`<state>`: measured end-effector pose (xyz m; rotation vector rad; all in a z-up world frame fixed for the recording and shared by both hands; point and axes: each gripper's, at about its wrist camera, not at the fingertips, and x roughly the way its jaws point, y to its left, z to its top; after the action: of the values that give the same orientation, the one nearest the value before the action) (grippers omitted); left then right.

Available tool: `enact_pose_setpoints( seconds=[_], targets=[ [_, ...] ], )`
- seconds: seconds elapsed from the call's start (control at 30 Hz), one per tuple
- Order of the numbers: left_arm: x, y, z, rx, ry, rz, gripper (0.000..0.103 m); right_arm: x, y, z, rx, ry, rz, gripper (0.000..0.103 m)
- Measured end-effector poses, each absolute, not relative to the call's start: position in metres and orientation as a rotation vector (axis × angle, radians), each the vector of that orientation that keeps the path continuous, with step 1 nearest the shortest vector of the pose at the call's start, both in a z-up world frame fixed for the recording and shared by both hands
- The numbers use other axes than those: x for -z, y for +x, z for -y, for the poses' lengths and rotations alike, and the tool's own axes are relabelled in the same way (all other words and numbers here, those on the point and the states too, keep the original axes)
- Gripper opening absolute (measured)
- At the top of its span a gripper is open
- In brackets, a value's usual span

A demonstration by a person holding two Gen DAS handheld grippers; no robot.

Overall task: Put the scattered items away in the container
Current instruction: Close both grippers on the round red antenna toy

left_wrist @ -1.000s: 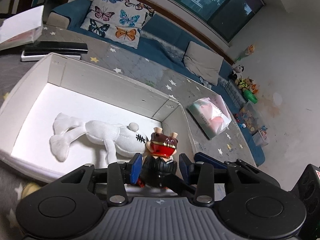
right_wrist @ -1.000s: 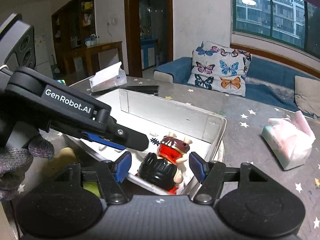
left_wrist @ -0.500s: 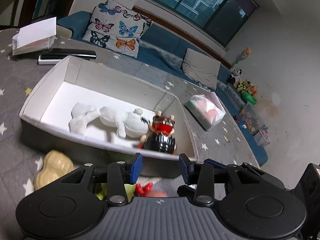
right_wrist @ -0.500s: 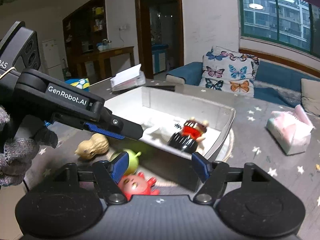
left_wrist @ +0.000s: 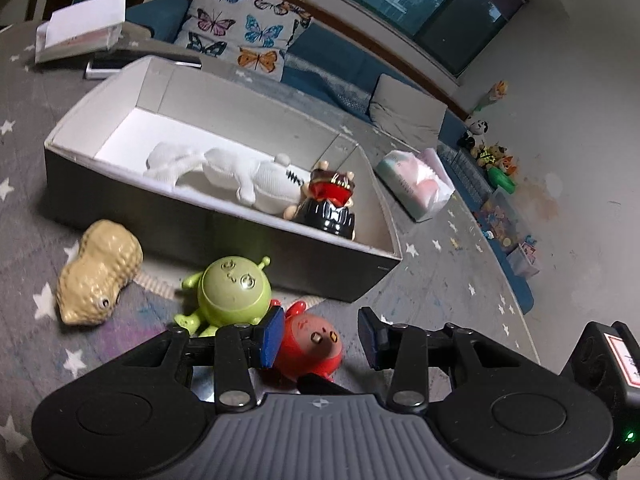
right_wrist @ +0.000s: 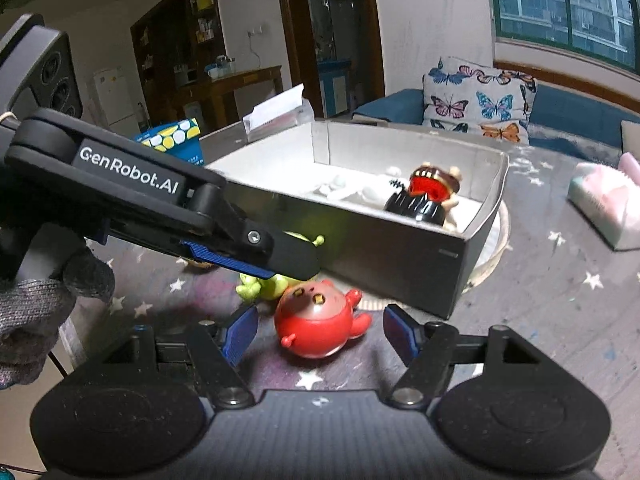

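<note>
The open grey box (left_wrist: 224, 236) (right_wrist: 384, 256) holds a white plush toy (left_wrist: 240, 176) and a red-and-black figure (left_wrist: 330, 204) (right_wrist: 426, 192). On the table in front of it lie a red round toy (left_wrist: 310, 344) (right_wrist: 320, 320), a green round toy (left_wrist: 232, 288) (right_wrist: 272, 284) and a tan peanut toy (left_wrist: 98, 272). My left gripper (left_wrist: 320, 340) is open, its jaws on either side of the red toy. My right gripper (right_wrist: 320, 334) is open too, its jaws around the same red toy from the other side.
A tissue pack (left_wrist: 416, 184) (right_wrist: 604, 204) lies right of the box. A white tissue box (left_wrist: 76, 36) and a dark remote (left_wrist: 120, 66) sit behind it. A sofa with a butterfly cushion (left_wrist: 244, 32) is beyond. The left gripper's body (right_wrist: 132, 200) crosses the right wrist view.
My left gripper let go of the red-and-black figure, which now lies in the box. Both grippers pulled back and down to the red round toy in front of the box.
</note>
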<state>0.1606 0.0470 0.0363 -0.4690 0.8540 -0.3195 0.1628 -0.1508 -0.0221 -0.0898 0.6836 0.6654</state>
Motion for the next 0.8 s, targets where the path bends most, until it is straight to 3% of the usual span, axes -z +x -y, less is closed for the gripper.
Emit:
enact_pose_setpoints(
  seconds=[0.6,0.8],
  targets=[
    [-0.017,0.167,-0.045,0.311,-0.524,-0.912,0.043,0.048,0.181,0.146,-0.662,-0.041,-0.747,0.07],
    [-0.014,0.168,-0.047,0.313,-0.544,-0.919,0.043,0.048,0.182,0.147,-0.659,-0.038,-0.745,0.064]
  ],
)
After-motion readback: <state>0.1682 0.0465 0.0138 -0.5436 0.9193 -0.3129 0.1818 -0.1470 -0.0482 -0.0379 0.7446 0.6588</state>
